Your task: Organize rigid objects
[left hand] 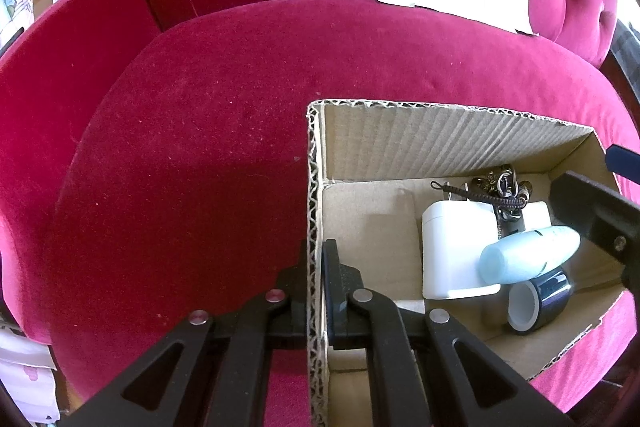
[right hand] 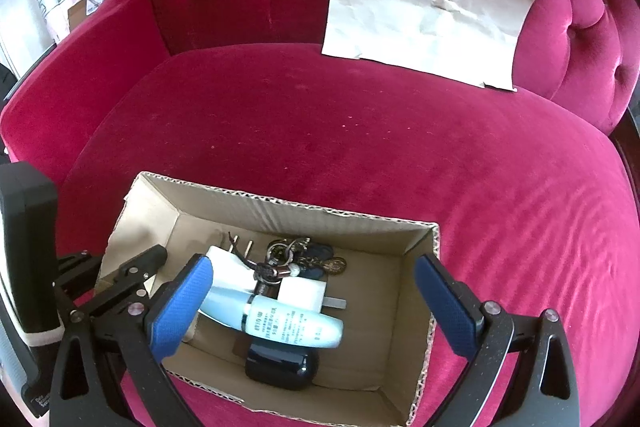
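Red velvet sofa w/ open cardboard box on seat. L gripper fingers pinch box's side wall. R gripper fingers spread above box. Inside box: pale blue bottle, light, stiff, prob slippery; grip mid-body.

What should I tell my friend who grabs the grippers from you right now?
Left gripper: shut on the cardboard box's near-left wall, steadying it.
Right gripper: fingers wide open above the box, holding nothing.
In the box: light blue bottle lying across a white charger, a second white plug, a bunch of keys, and a dark tape roll.
The box sits on the pink sofa seat; a crumpled paper sheet leans on the backrest.
Done: bottle is in the box.
Left: no other loose objects show; maybe tidy what is inside.
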A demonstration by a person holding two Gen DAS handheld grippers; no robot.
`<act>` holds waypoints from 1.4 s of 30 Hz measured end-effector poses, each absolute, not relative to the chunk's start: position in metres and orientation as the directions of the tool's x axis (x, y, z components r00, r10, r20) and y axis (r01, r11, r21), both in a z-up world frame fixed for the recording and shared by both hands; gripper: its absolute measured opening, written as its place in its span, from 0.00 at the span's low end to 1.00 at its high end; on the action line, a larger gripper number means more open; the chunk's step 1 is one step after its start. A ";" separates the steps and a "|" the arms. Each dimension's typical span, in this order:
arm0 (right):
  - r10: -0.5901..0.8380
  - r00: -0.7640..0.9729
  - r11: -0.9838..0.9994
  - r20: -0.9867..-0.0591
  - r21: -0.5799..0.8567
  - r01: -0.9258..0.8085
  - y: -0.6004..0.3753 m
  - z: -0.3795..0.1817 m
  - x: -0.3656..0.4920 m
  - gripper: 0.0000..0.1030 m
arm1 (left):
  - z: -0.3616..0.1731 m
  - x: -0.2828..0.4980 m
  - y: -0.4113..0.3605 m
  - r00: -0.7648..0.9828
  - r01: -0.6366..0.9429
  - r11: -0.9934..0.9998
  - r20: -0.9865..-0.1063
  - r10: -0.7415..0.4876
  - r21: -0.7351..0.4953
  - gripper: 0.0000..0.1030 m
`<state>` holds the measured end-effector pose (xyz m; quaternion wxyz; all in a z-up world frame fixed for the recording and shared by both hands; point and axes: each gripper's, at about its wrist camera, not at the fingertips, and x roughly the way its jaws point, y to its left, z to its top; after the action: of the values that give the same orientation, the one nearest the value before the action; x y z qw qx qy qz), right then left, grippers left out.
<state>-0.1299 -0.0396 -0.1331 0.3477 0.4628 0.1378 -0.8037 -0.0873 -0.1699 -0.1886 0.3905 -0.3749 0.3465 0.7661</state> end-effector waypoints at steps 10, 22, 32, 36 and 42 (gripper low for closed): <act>-0.432 -0.348 -0.731 -0.832 0.097 0.676 -0.030 -0.126 -0.130 1.00 | -0.175 -0.084 -0.166 -0.463 -0.839 -0.473 -0.812 0.356 0.271 0.89; -0.410 -0.392 -0.761 -0.824 0.072 0.645 -0.009 -0.104 -0.116 1.00 | -0.146 -0.050 -0.165 -0.491 -0.852 -0.407 -0.771 0.405 0.329 1.00; -0.386 -0.411 -0.800 -0.826 0.077 0.596 0.026 -0.076 -0.100 1.00 | -0.119 -0.011 -0.189 -0.479 -0.873 -0.344 -0.744 0.465 0.347 1.00; -0.380 -0.399 -0.807 -0.834 0.089 0.583 0.041 -0.067 -0.090 1.00 | -0.111 0.004 -0.193 -0.480 -0.872 -0.340 -0.747 0.460 0.351 1.00; -0.392 -0.403 -0.812 -0.827 0.104 0.575 0.058 -0.058 -0.069 1.00 | -0.101 0.027 -0.214 -0.491 -0.868 -0.343 -0.729 0.477 0.359 1.00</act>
<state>-0.0692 0.0576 -0.0584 0.2906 0.4629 0.0990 -0.8315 0.0269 -0.2145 -0.1014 0.4325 -0.2600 0.3758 0.7773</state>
